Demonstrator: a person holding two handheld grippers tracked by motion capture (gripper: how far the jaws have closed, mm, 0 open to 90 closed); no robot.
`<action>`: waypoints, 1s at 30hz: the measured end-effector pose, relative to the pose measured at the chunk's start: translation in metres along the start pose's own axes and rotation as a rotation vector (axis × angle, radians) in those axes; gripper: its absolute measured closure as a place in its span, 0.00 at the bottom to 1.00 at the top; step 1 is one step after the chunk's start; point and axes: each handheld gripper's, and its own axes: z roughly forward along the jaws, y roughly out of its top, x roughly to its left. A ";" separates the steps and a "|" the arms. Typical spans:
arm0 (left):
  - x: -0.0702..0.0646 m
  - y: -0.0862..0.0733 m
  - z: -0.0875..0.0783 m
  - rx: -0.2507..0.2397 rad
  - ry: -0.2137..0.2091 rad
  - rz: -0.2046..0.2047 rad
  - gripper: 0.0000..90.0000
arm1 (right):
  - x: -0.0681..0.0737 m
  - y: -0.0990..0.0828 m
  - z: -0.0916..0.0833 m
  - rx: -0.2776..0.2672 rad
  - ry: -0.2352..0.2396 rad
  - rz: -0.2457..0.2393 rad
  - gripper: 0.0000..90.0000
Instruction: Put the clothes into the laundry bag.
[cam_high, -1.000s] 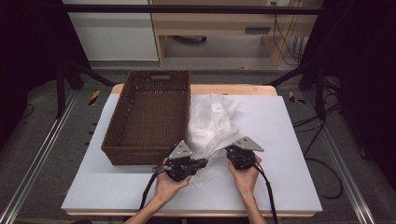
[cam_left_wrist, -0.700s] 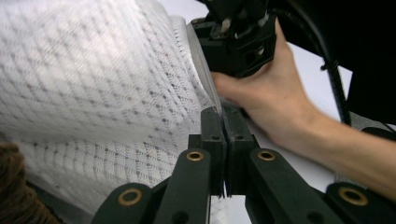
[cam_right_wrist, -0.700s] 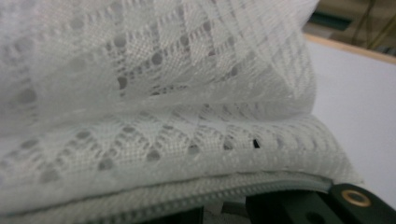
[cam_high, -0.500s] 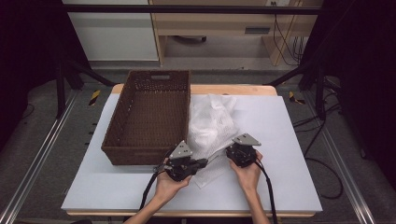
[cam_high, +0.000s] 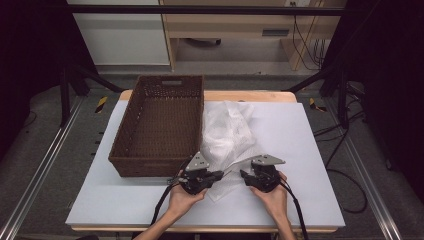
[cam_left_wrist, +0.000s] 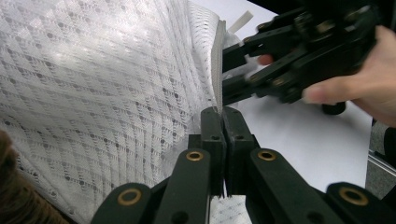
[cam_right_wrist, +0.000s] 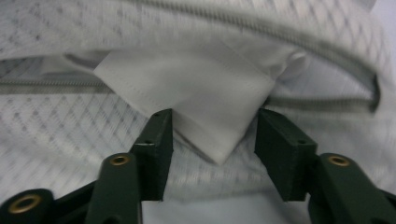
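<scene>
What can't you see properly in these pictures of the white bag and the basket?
- High view: the left gripper tips are too small to show how they pinch the mesh bag.
- High view: the near wall hides the near floor of the basket.
- Right gripper view: blur hides the zipper teeth; the white cloth runs into the bag's opening, its rest hidden.
- Left gripper view: the mesh hides the table behind.

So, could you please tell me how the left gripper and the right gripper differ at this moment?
The left gripper is shut on the mesh laundry bag's edge; the right gripper stands open, its jaws having just been opening. The left fingers pinch mesh, while the right fingers flank a white fabric corner without pressing it. Both are hand-held beside the wicker basket.
</scene>
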 end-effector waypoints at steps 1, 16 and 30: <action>0.000 0.000 0.000 -0.001 0.002 0.000 0.98 | 0.001 0.001 0.002 0.004 -0.015 -0.011 0.62; 0.003 0.003 -0.004 -0.029 -0.004 -0.009 0.98 | 0.024 0.017 -0.001 -0.110 0.113 -0.029 1.00; -0.008 0.007 -0.013 -0.055 -0.082 0.015 0.99 | 0.034 0.049 0.057 -0.202 -0.127 0.115 1.00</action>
